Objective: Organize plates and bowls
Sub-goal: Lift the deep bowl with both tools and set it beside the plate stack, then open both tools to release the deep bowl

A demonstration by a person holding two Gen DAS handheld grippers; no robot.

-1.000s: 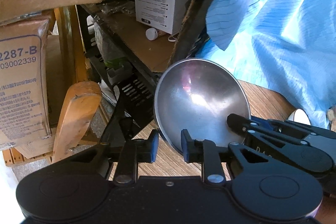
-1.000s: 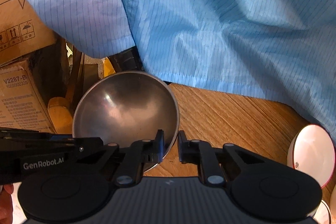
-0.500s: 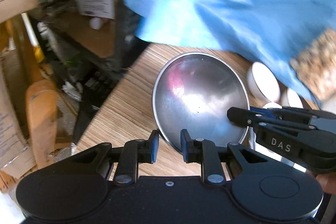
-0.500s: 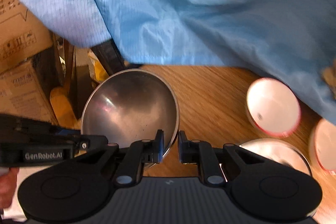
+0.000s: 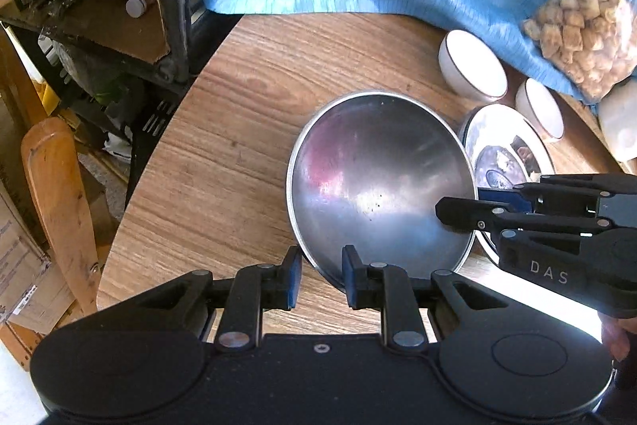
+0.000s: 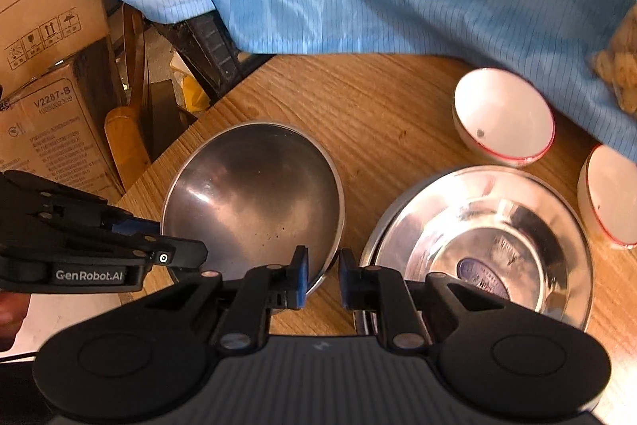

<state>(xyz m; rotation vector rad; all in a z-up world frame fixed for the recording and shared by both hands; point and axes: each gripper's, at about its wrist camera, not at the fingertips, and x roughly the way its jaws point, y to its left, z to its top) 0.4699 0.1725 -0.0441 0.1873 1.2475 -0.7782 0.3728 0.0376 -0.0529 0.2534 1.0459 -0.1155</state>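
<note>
Pinching steel bowl (image 5: 378,182) rim, left tool (image 5: 318,275), right tool (image 6: 321,275) loosening

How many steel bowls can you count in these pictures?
2. One steel bowl is near the left edge of the table; the second steel bowl lies just to its right. Others may be nested beneath it.
</note>
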